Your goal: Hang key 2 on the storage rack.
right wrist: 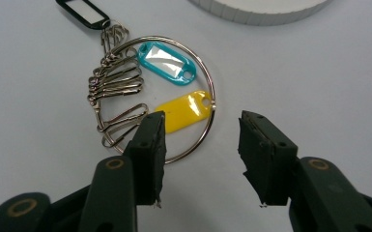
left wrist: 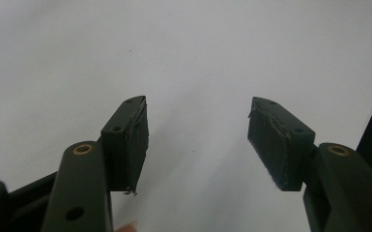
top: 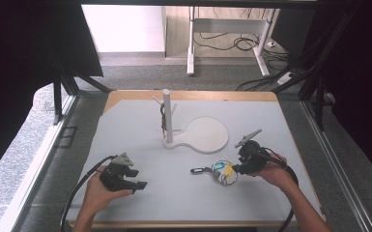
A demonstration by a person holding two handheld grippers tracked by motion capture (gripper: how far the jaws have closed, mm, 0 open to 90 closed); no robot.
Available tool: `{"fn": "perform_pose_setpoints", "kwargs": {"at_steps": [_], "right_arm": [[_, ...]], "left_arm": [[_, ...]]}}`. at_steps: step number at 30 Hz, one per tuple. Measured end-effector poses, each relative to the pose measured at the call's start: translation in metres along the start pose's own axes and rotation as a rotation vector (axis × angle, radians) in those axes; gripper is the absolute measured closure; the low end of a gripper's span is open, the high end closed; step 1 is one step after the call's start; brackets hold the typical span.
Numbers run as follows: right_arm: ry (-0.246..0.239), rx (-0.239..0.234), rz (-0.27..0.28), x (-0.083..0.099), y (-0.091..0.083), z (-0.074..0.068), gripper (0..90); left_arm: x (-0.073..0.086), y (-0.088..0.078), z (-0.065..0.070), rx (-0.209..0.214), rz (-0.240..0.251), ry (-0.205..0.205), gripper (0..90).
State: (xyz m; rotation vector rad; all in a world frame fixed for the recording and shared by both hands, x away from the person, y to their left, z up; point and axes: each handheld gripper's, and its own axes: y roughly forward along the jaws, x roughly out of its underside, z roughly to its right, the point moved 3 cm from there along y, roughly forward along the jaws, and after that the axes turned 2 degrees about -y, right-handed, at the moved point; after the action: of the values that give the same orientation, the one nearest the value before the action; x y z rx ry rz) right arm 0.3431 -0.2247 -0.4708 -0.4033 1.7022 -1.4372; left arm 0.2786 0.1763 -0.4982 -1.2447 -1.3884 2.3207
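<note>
We are holding the right gripper [right wrist: 200, 145] over the key ring [right wrist: 154, 96], jaws apart and nothing between them; the ring is lying flat on the table [top: 174, 188], at seven o'clock from the white stand [top: 193, 134]. At nine o'clock from the ring, our left gripper [top: 137, 182] is hovering, jaws wide apart, empty.

Shiny metal key ring [right wrist: 160, 96] carries glossy plastic tags [right wrist: 168, 63].
</note>
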Motion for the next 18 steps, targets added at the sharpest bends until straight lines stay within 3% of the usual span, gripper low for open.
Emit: {"fn": "perform_pose_setpoints", "kwargs": {"at_steps": [1, 4, 5, 7, 11, 18], "right_arm": [[-0.02, -0.017, -0.033, -0.004, 0.006, 0.002, 56.8], [-0.025, -0.028, -0.057, -0.007, 0.01, 0.004, 58.3], [-0.03, -0.035, -0.076, -0.011, 0.013, 0.006, 59.5], [-0.036, -0.04, -0.081, -0.015, 0.016, 0.008, 60.6], [-0.049, -0.046, -0.112, -0.02, 0.025, 0.01, 63.0], [-0.064, -0.048, -0.159, -0.026, 0.04, 0.011, 65.7]], "left_arm": [[0.0, 0.002, 0.0, 0.003, -0.011, 0.01, 40.3], [0.001, 0.003, 0.001, 0.009, -0.019, 0.009, 39.9], [0.0, 0.0, 0.003, 0.051, 0.0, 0.004, 39.7], [-0.001, -0.005, 0.003, 0.063, 0.018, 0.009, 39.7], [0.0, -0.009, 0.003, 0.043, 0.031, -0.017, 39.5], [0.001, -0.009, 0.002, 0.05, 0.026, -0.012, 39.2]]}}
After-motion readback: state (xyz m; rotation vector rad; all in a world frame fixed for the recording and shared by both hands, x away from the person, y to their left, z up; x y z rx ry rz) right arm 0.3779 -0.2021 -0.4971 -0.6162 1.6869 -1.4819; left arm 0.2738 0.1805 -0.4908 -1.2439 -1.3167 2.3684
